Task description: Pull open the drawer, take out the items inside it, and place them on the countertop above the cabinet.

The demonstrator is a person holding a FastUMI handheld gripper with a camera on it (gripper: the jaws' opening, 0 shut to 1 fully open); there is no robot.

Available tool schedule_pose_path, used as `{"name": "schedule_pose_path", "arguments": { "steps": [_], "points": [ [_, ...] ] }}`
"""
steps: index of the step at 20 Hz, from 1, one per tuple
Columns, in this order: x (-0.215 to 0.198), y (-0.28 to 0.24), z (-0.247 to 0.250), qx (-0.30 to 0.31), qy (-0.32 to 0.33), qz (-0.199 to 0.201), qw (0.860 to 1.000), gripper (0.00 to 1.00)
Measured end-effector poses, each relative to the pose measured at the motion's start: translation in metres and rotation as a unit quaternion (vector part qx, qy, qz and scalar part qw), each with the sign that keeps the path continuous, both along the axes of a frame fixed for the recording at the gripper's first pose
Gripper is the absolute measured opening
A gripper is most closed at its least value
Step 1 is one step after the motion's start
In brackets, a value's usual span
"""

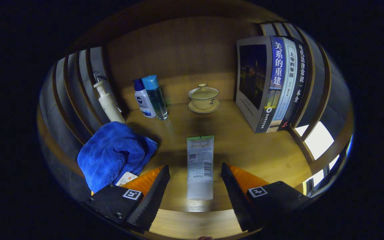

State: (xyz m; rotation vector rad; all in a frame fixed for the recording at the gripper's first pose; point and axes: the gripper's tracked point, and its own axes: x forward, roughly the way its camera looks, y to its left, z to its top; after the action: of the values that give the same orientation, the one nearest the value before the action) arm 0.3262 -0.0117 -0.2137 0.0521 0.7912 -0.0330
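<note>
Two fingers of the gripper [195, 181] stand spread apart, released, with a pale tube [200, 166] lying flat on the wooden countertop [262, 153] between them; neither finger touches it. The tube lies lengthwise along the fingers' direction, its green-edged crimped end pointing away and its other end nearest the camera.

Just beside the left finger sits a crumpled blue towel [112, 153], with a small white tag [126, 179] poking out at its near edge, touching that finger's side. Beyond the towel, against the slatted side wall, stands a white pump bottle [108, 103]. Near it, two more bottles stand upright and touching: a white one with a blue cap [143, 100] and a clear bluish one with a lighter blue cap [156, 98].

Well beyond the tube, toward the back panel, a lidded cream cup [203, 97] rests on its saucer [204, 110]. To the right, a row of books [273, 86] stands upright against the other slatted wall.

Between the tube and the cup the countertop is bare wood.
</note>
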Motion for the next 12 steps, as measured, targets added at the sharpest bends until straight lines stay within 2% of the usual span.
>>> {"name": "schedule_pose_path", "arguments": {
  "steps": [5, 12],
  "points": [
    [-0.014, 0.011, 0.040, 0.030, -0.056, 0.014, 0.998, 0.99],
    [-0.080, 0.039, 0.111, 0.110, -0.122, 0.057, 0.985, 0.99]
  ]
}}
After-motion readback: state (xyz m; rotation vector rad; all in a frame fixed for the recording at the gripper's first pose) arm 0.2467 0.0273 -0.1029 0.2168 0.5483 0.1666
